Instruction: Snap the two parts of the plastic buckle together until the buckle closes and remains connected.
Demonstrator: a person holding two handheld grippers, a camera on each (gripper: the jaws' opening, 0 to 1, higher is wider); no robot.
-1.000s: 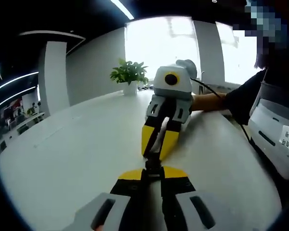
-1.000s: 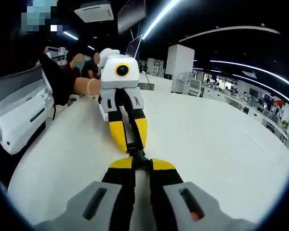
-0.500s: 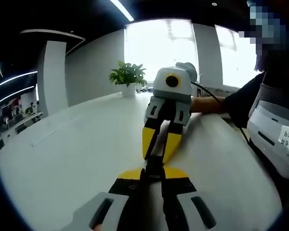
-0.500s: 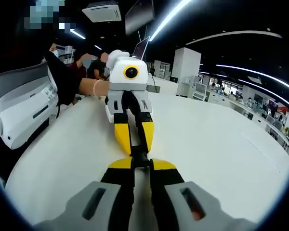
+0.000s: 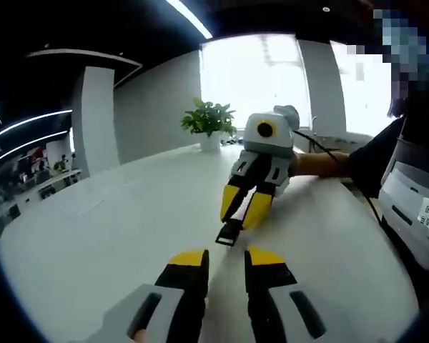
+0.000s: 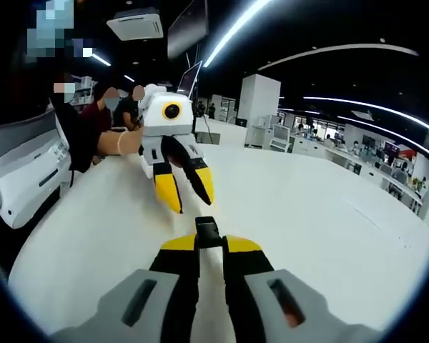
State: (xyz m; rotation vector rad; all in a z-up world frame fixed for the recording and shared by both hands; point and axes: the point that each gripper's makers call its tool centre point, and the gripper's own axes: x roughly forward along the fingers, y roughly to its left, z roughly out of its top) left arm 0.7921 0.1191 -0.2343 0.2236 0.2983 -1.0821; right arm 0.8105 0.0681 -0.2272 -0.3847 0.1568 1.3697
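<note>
**Black plastic, small and slick: buckle held by my right fingers alone**

Black buckle (image 6: 206,233) sits pinched at the tips of my right gripper (image 6: 207,244), above the white table (image 6: 307,214). My left gripper (image 5: 225,257) stands spread, apart from it. I judge it light, stiff and slippery; flat faces near the body would grip best, clear of the springy prongs.

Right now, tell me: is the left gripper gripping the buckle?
No. The left gripper has its jaws apart and empty, while the right gripper holds the black buckle.
</note>
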